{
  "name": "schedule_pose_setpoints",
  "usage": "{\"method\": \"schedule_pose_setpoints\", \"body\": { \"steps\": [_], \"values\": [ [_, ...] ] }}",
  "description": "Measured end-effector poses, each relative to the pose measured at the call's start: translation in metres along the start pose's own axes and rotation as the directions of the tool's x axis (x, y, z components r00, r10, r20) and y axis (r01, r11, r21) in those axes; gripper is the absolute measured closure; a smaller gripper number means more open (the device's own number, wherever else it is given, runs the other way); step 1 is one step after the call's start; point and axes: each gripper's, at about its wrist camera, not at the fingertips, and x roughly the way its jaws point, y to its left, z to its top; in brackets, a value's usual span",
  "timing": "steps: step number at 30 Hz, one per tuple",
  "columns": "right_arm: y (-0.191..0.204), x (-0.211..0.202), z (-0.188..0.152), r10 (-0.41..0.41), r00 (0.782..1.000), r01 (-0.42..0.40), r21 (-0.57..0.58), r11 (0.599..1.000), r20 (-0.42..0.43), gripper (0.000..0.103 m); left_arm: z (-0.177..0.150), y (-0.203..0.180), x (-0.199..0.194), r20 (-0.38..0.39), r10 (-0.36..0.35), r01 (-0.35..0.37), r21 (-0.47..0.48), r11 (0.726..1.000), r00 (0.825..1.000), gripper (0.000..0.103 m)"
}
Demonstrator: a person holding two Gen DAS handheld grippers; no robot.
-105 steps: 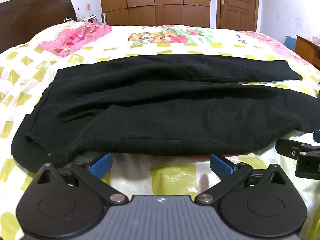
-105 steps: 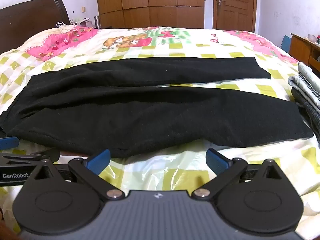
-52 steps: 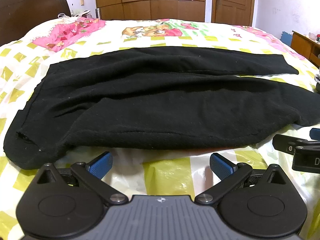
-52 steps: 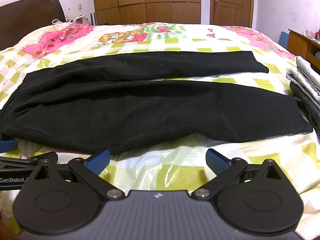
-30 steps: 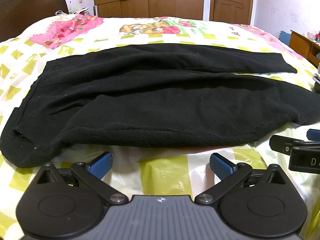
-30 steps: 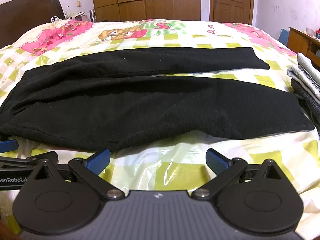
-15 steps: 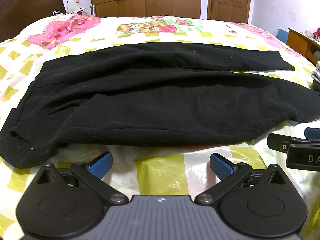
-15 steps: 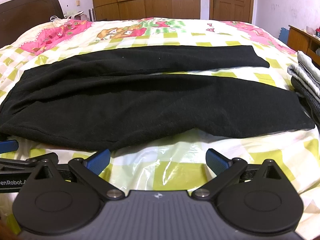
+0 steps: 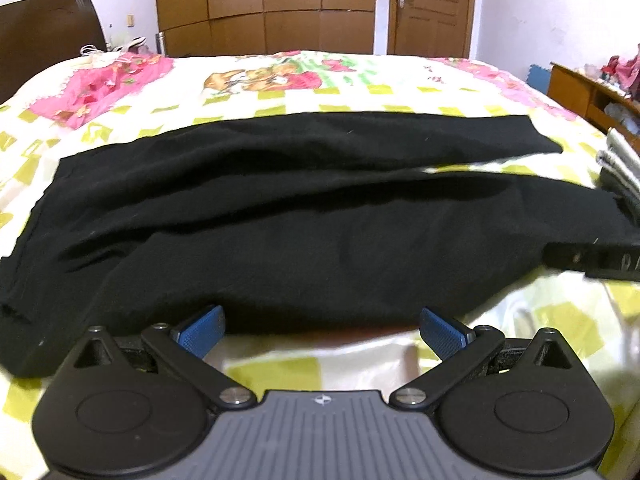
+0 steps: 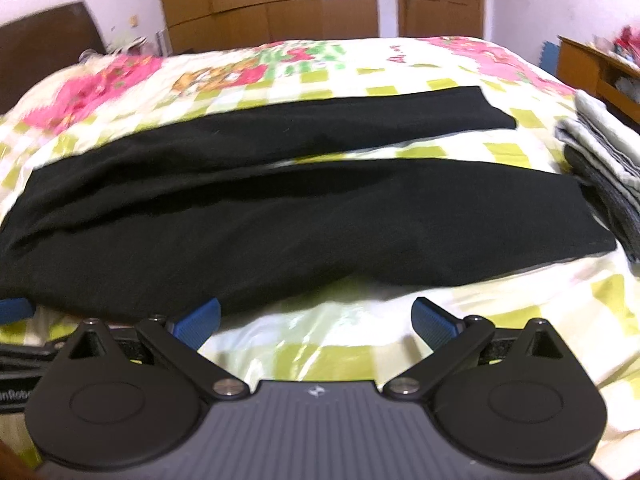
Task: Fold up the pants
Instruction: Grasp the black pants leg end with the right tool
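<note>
I see the bed (image 9: 328, 80) carrying the black pants (image 9: 300, 216) laid flat across it. My left gripper (image 9: 322, 328) and right gripper (image 10: 316, 320) hover at the near hem, jaws spread apart, holding nothing.

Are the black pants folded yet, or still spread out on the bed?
Spread out. The black pants lie full length across the bed, both legs side by side with bedsheet showing between them.

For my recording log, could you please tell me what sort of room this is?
Most likely a home bedroom: black pants lie spread on a bed with a yellow-checked cartoon sheet, a dark wooden headboard stands at the left, and a brown wooden wardrobe fills the back wall.
</note>
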Motion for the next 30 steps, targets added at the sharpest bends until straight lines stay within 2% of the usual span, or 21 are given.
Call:
{"method": "schedule_pose_setpoints", "body": {
  "steps": [5, 12, 17, 21, 24, 26, 27, 28, 30],
  "values": [
    [-0.056, 0.0, 0.021, -0.086, 0.996, 0.085, 0.122, 0.989, 0.004, 0.003, 0.016, -0.016, 0.009, 0.027, -0.034, 0.032, 0.041, 0.999, 0.999, 0.0],
    [-0.136, 0.008, 0.035, -0.208, 0.977, 0.213, 0.266, 0.94, -0.046, 0.006, 0.035, -0.051, 0.027, 0.067, -0.077, 0.067, 0.142, 0.988, 0.995, 0.0],
    [-0.174, 0.023, 0.035, -0.166, 0.98, 0.196, 0.397, 0.897, -0.107, 0.013, 0.041, -0.076, 0.039, 0.067, -0.111, 0.096, 0.202, 0.975, 0.992, 0.0],
    [-0.183, 0.027, 0.036, -0.153, 0.983, 0.183, 0.422, 0.888, -0.104, 0.017, 0.04, -0.089, 0.049, 0.05, -0.132, 0.117, 0.229, 0.966, 0.99, 0.0],
    [-0.191, 0.038, 0.04, -0.166, 0.98, 0.199, 0.442, 0.875, -0.114, 0.041, 0.041, -0.094, 0.057, 0.031, -0.131, 0.12, 0.241, 0.963, 0.991, 0.0],
    [-0.2, 0.041, 0.042, -0.159, 0.982, 0.191, 0.478, 0.858, -0.107, 0.07, 0.041, -0.095, 0.059, 0.026, -0.133, 0.123, 0.244, 0.962, 0.991, 0.0],
    [-0.204, 0.042, 0.044, -0.14, 0.985, 0.172, 0.499, 0.849, -0.1, 0.08, 0.041, -0.096, 0.059, 0.024, -0.134, 0.124, 0.245, 0.961, 0.991, 0.0],
    [-0.211, 0.041, 0.044, -0.114, 0.989, 0.146, 0.531, 0.835, -0.093, 0.097, 0.041, -0.096, 0.059, 0.023, -0.136, 0.126, 0.246, 0.961, 0.99, 0.0],
    [-0.221, 0.037, 0.043, -0.081, 0.994, 0.111, 0.572, 0.813, -0.078, 0.099, 0.04, -0.097, 0.059, 0.018, -0.141, 0.132, 0.249, 0.959, 0.99, 0.0]
  ]
}}
